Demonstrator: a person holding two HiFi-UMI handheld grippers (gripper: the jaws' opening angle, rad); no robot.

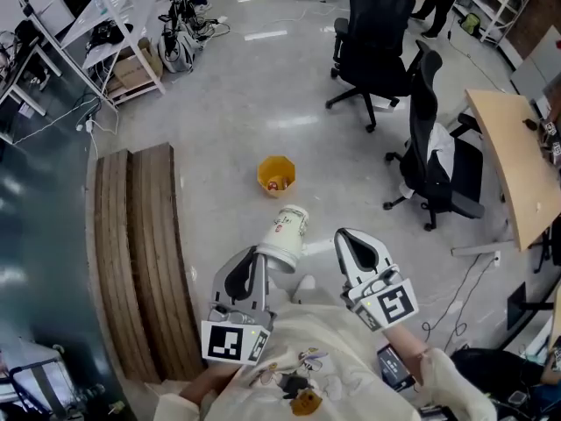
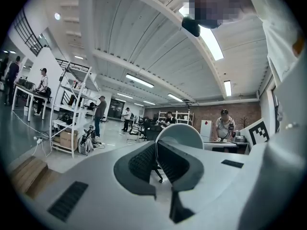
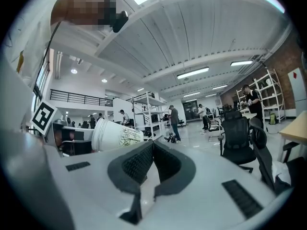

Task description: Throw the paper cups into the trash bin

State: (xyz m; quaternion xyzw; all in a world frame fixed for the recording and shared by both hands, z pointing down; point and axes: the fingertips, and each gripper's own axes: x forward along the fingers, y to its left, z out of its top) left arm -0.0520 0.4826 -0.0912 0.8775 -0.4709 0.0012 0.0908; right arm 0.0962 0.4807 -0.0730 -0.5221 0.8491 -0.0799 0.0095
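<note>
- Left gripper: held low in front of the person's pale garment. Its fingers are pressed onto the wall of the paper cup at its rim.
- Paper cup: white with faint print, held in the air above the floor. It tilts up and away from the left gripper, base end outward. In the left gripper view its round end rises just behind the fingertips.
- Right gripper: just beside the cup, on its right and apart from it. The fingers are pressed together with nothing between them. The cup lies to their left in the right gripper view.
- Trash bin: small, yellow and open-topped, standing on the floor beyond the cup. Something small lies inside it, but what it is cannot be made out.
- Curved wooden boards: on the floor to the left.
- Two black office chairs: farther off to the right, beyond the bin.
- White shelving rack: at the far left.
</note>
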